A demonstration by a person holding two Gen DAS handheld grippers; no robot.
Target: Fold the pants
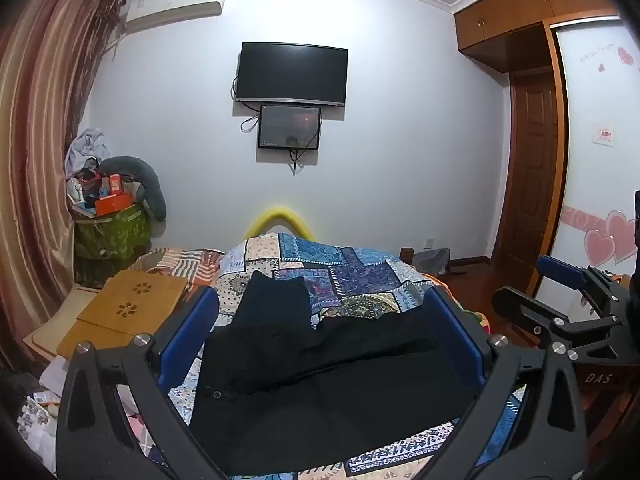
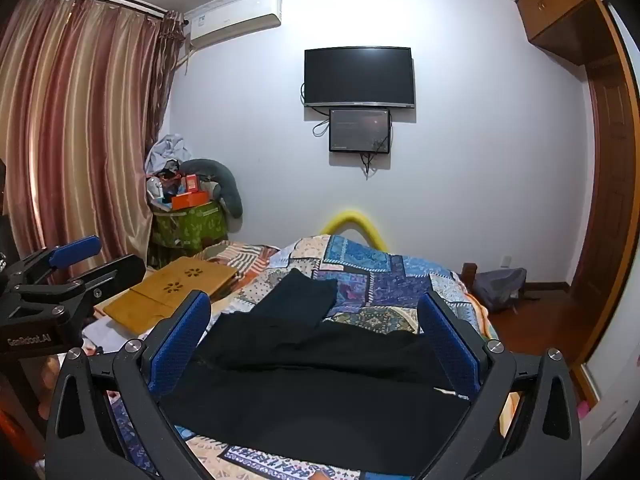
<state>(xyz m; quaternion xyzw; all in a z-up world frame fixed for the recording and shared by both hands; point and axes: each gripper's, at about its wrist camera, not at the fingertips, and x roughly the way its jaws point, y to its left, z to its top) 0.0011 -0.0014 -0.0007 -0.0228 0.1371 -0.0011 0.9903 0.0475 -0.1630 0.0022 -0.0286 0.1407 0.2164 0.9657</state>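
Observation:
Black pants (image 1: 320, 376) lie spread on a patchwork bedspread (image 1: 360, 276), one leg reaching toward the far end of the bed. My left gripper (image 1: 320, 304) is open above the pants, its blue pads (image 1: 188, 332) wide apart and holding nothing. My right gripper (image 2: 316, 308) is also open above the pants (image 2: 316, 384), its blue pads (image 2: 176, 344) wide apart and empty. The right gripper also shows at the right edge of the left wrist view (image 1: 568, 292). The left gripper shows at the left edge of the right wrist view (image 2: 72, 268).
A bamboo lap tray (image 1: 128, 304) lies on the bed's left side. A cluttered green bin (image 1: 112, 232) stands by the curtain. A TV (image 1: 292, 74) and small screen hang on the far wall. A wooden door (image 1: 532, 184) and wardrobe are at right.

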